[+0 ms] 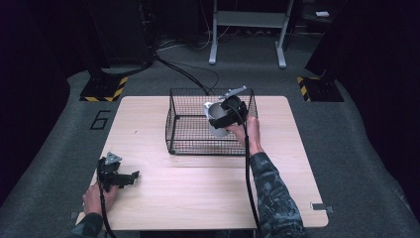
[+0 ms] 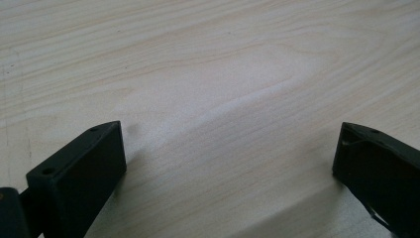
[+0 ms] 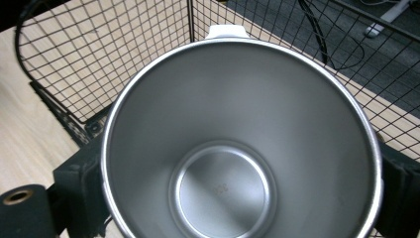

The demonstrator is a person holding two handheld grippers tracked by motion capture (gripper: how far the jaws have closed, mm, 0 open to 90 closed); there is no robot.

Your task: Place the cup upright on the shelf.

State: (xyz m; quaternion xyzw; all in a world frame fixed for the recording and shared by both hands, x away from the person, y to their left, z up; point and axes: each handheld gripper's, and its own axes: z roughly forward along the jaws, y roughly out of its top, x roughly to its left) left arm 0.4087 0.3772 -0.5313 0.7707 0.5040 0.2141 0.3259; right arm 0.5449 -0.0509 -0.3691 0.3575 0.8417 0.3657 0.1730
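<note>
A steel cup (image 1: 216, 115) with a white outside is held inside the black wire basket (image 1: 183, 124), tipped toward the left. My right gripper (image 1: 225, 116) is shut on it; the right gripper view looks straight into the empty metal cup (image 3: 237, 148), a jaw pressed against each side of it. My left gripper (image 1: 130, 178) rests low on the wooden table (image 1: 198, 193) near its front left edge. Its jaws stand wide apart over bare wood, with nothing between the fingers (image 2: 79, 173).
The basket stands at the back middle of the table. Cables (image 1: 188, 74) run across the grey floor behind it, where a white desk frame (image 1: 247, 29) and dark stands with yellow-black striped bases (image 1: 104, 89) are.
</note>
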